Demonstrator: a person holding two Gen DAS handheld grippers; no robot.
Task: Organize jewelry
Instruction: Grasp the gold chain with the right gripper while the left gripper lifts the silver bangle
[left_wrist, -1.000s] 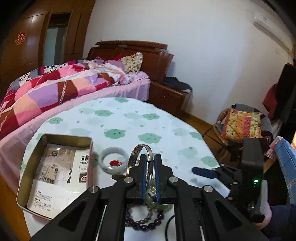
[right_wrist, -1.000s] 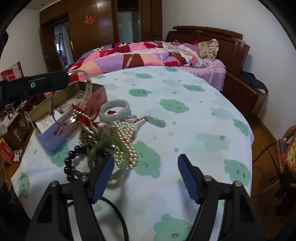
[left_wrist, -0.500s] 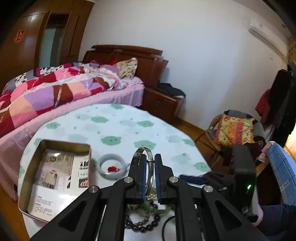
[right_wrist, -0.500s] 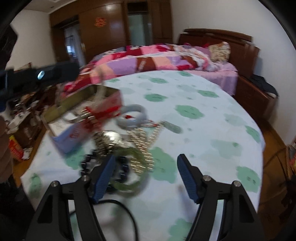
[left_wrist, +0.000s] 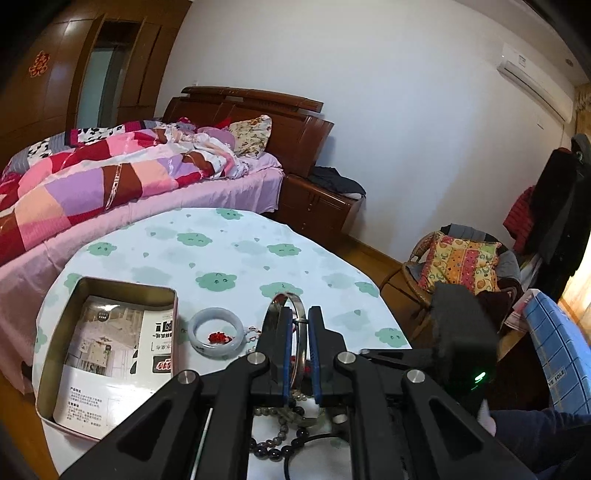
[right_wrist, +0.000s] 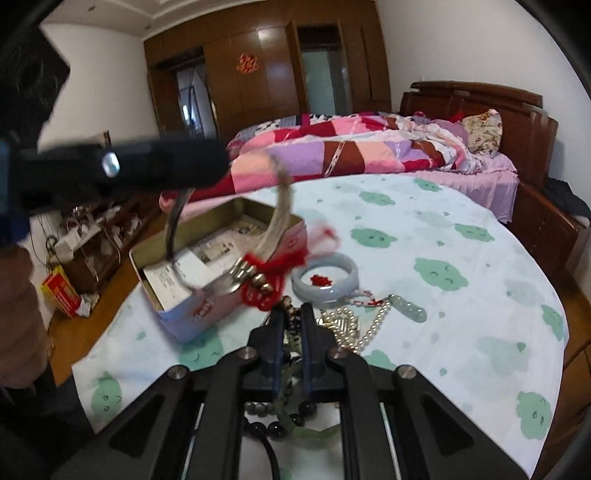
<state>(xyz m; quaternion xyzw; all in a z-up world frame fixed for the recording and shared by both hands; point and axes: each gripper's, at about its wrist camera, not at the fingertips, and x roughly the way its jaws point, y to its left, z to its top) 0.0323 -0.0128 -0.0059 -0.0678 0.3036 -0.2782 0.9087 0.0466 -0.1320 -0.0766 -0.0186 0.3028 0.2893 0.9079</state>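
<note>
On the left side of the table (left_wrist: 229, 254) we see the open tin box (left_wrist: 107, 332) with printed papers inside. Just beside it to the right lies the pale jade bangle (left_wrist: 216, 332), flat on the cloud-pattern cloth. Our left gripper (left_wrist: 297, 350) is raised above the table and points forward; its jaws are closed on the silver bangle (left_wrist: 295, 306), which stands upright between the blue pads. In the right wrist view this bangle hangs over the box, blurred, with red cord and small bells at its lower end. Our right gripper (right_wrist: 291, 332) is low over the jewelry pile (right_wrist: 347, 325), jaws almost together around a strand of beads; we cannot tell if it really holds it. Right of the pile lies the green jade pendant (right_wrist: 410, 306).
</note>
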